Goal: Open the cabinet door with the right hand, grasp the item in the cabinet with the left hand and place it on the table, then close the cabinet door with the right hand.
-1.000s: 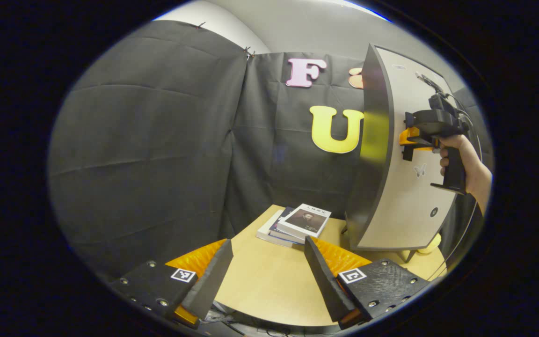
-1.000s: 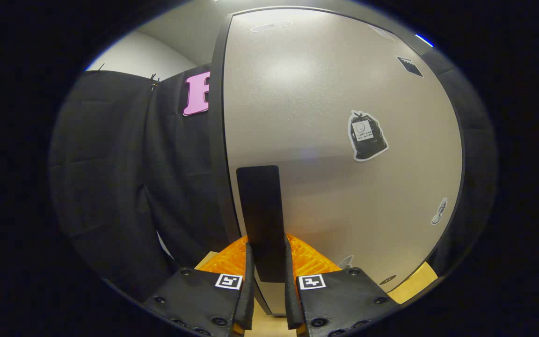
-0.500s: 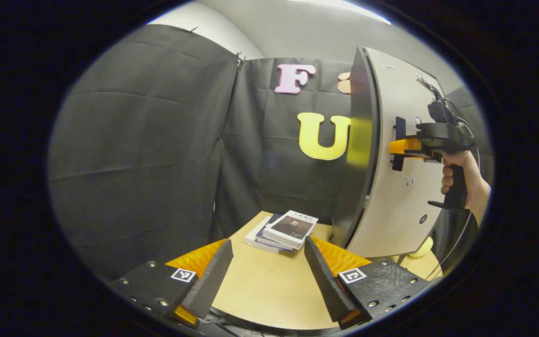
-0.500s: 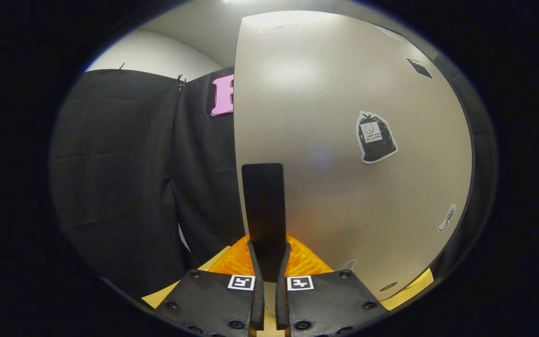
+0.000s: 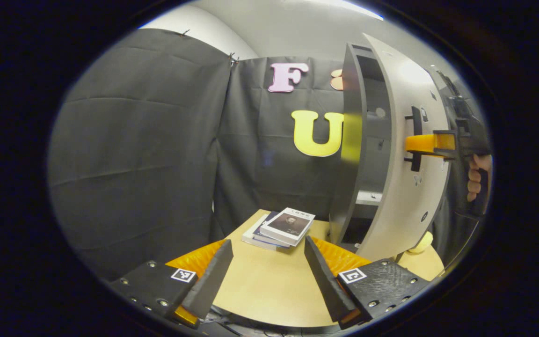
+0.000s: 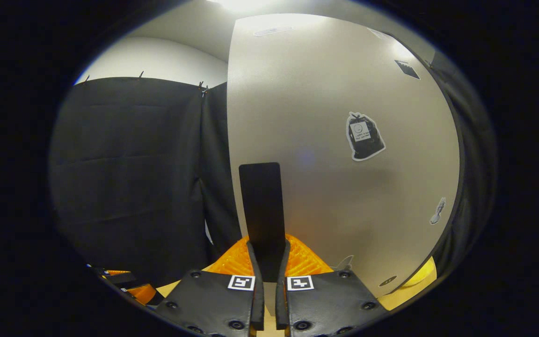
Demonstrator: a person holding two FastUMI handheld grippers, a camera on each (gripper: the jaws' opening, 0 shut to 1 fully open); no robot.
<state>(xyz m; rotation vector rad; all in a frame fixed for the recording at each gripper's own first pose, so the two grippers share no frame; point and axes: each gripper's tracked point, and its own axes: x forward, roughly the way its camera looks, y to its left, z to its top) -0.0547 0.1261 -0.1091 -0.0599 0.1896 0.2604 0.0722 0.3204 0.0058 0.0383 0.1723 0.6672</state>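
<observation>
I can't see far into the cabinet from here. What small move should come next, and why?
Probably keep pulling the cabinet door wider with the right gripper. Its fingers are closed on the door handle, and the door stands only partly ajar, showing a shelf but no item yet. The left gripper waits open over the table, with too narrow a gap to reach in.

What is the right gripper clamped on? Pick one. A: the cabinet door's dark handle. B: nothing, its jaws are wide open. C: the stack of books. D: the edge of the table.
A: in the right gripper view the right gripper has its jaws closed on both sides of the dark handle on the cabinet door.
</observation>
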